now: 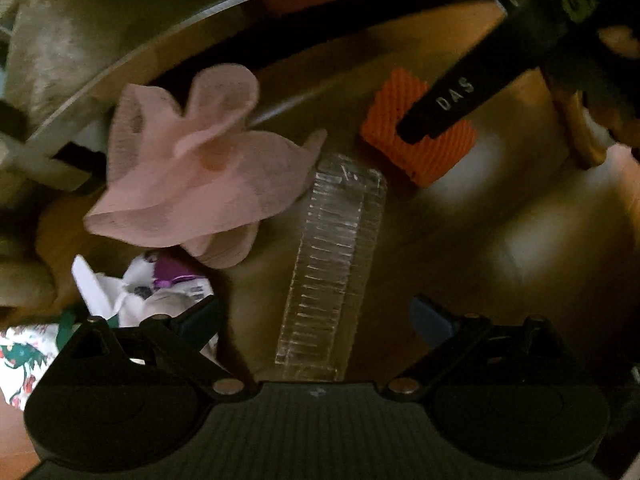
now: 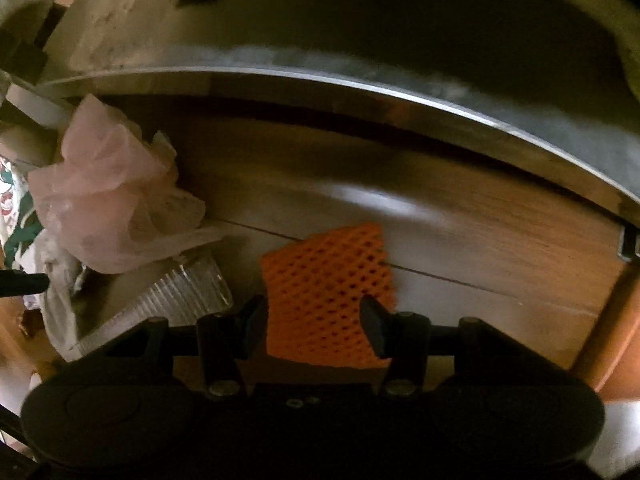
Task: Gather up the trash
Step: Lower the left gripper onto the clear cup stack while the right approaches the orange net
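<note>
Right gripper jaws released astride orange foam net — left gripper jaws released over clear plastic tray.

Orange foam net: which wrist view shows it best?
The right wrist view: the orange foam net lies flat on the wooden floor, its mesh sharp, between the open right gripper fingers. The left wrist view shows the net farther off and partly covered by the right gripper's finger.

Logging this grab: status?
Left gripper open over clear cup. Right gripper open, straddling orange net, not gripped. Pink bag touches cup.
</note>
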Available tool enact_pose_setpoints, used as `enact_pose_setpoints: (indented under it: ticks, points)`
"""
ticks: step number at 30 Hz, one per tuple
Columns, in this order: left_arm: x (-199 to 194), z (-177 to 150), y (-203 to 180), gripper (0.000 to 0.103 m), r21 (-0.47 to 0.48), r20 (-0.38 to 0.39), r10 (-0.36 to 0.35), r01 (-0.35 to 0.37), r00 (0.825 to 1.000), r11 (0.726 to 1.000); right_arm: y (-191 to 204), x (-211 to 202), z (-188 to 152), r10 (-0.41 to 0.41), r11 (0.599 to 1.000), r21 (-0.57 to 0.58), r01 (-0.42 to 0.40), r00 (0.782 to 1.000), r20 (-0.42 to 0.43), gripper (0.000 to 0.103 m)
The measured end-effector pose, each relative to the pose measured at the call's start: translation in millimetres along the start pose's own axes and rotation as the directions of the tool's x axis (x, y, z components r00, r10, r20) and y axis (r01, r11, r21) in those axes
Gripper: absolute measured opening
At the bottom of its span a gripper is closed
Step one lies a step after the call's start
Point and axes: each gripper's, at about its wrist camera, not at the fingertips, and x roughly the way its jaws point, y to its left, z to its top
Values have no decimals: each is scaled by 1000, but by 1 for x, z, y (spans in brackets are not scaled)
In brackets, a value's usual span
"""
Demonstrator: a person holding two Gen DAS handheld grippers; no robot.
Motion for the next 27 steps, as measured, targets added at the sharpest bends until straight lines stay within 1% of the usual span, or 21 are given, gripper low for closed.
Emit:
enact_pose_setpoints:
  ticks: [4, 5, 7, 8, 9, 10, 12, 13, 15, 16, 18, 21, 23, 24, 25, 26, 27]
  points:
    - [20, -2, -10, 97, 38, -23, 29, -28, 999, 999, 6, 14, 0, -18, 999, -32, 18, 1000, -1, 52]
    - [25, -2, -13, 96, 43, -30, 38, -37, 999, 998, 7, 17, 0, -34, 999, -37, 34, 999, 1, 52]
    - [33, -2, -15, 96, 37, -41, 45, -44, 998, 998, 9, 23, 0, -60, 997, -48, 60, 998, 0, 52]
    - [36, -2, -16, 93, 32, -50, 47, -45, 998, 998, 10, 27, 0, -74, 996, -54, 74, 997, -5, 52]
    - [40, -3, -16, 88, 32, -55, 48, -46, 997, 998, 11, 29, 0, -80, 995, -59, 79, 997, -6, 52]
    - [43, -3, -17, 85, 34, -64, 50, -48, 997, 998, 12, 29, 0, -82, 995, -61, 81, 997, 0, 52]
    - [49, -4, -18, 74, 33, -77, 50, -47, 996, 998, 13, 30, 0, -84, 995, -54, 84, 996, 1, 54]
    - [51, -4, -17, 72, 26, -82, 47, -45, 996, 999, 13, 30, -1, -84, 995, -49, 84, 996, 3, 54]
    - [55, -3, -15, 62, 1, -92, 36, -36, 995, 999, 11, 29, -4, -86, 995, -53, 86, 996, 6, 53]
    - [57, -2, -13, 59, -7, -97, 32, -32, 995, 999, 12, 29, -4, -87, 995, -57, 88, 996, 9, 52]
    - [59, -2, -10, 48, -18, -104, 28, -30, 994, 999, 12, 31, -2, -90, 994, -65, 90, 996, 12, 50]
    - [59, -4, -5, 47, -50, -106, 25, -30, 994, 998, 11, 30, -4, -86, 995, -57, 86, 996, 15, 49]
    - [56, -5, -3, 46, -65, -99, 24, -31, 995, 997, 10, 34, -6, -85, 994, -63, 86, 996, 18, 45]
    - [54, -4, -1, 46, -71, -96, 23, -30, 995, 997, 10, 35, -7, -81, 995, -64, 82, 997, 20, 40]
    - [53, -4, -1, 46, -75, -93, 19, -26, 995, 997, 9, 34, -7, -75, 995, -62, 77, 997, 20, 34]
    - [50, -4, 0, 46, -78, -93, 16, -24, 996, 997, 7, 33, -7, -74, 995, -63, 75, 997, 20, 30]
    - [48, -4, 1, 46, -83, -93, 13, -21, 996, 996, 6, 32, -8, -69, 996, -61, 70, 997, 19, 19]
